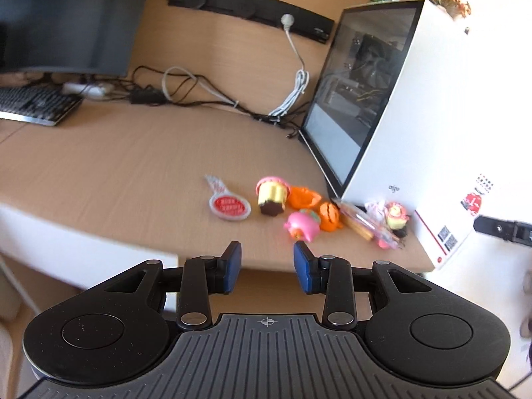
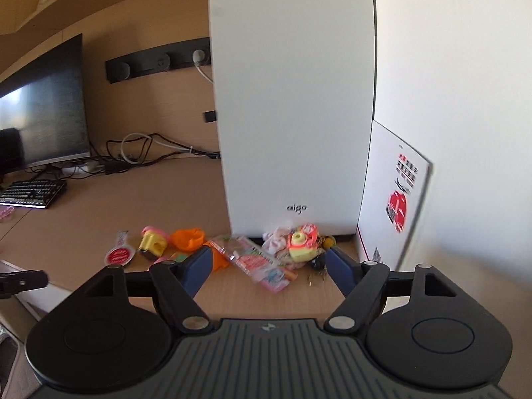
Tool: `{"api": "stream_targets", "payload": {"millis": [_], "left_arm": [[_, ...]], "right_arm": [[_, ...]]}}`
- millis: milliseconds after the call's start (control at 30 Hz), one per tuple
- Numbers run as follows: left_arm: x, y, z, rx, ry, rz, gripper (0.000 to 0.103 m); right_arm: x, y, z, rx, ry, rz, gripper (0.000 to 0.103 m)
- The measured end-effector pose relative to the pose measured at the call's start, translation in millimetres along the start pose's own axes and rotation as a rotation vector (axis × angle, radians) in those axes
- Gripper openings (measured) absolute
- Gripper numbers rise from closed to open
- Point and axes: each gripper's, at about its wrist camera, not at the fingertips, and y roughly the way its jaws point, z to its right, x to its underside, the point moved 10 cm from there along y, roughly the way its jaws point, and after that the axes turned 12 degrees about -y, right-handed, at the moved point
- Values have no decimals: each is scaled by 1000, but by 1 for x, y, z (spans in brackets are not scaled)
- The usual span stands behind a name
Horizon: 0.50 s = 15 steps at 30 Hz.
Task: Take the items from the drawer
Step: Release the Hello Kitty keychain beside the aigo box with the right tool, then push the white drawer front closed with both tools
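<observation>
Left hand-held gripper (image 1: 267, 263) open and empty above table (image 1: 116, 173) edge; right hand-held gripper (image 2: 269, 266) spread wide, empty, near toys (image 2: 301, 242) beside white computer case (image 2: 292, 106).

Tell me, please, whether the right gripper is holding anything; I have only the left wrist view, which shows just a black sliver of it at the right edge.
Observer: No. The right gripper is open, with nothing between its fingers.
Operator: Thank you. What lies straight ahead of it?
Observer: A clear snack packet lies flat on the desk, just past the fingertips.
Operator: Is there anything near the keyboard that my view cuts off?
Observer: Yes. A small pink thing lies by the near left end of the keyboard; it is too blurred to name.
</observation>
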Motion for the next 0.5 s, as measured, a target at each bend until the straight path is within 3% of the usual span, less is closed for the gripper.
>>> {"api": "stream_targets", "payload": {"millis": [267,400,500], "left_arm": [[60,-64,26,13,39,28,38],[117,-78,33,-38,88,23,38],[169,-78,35,-57,118,-23,38]], "right_arm": [[48,-90,-26,-39,18,39,80],[102,-116,-32,-74,61,25,85],[156,-120,-37,-65,51,-24,85]]}}
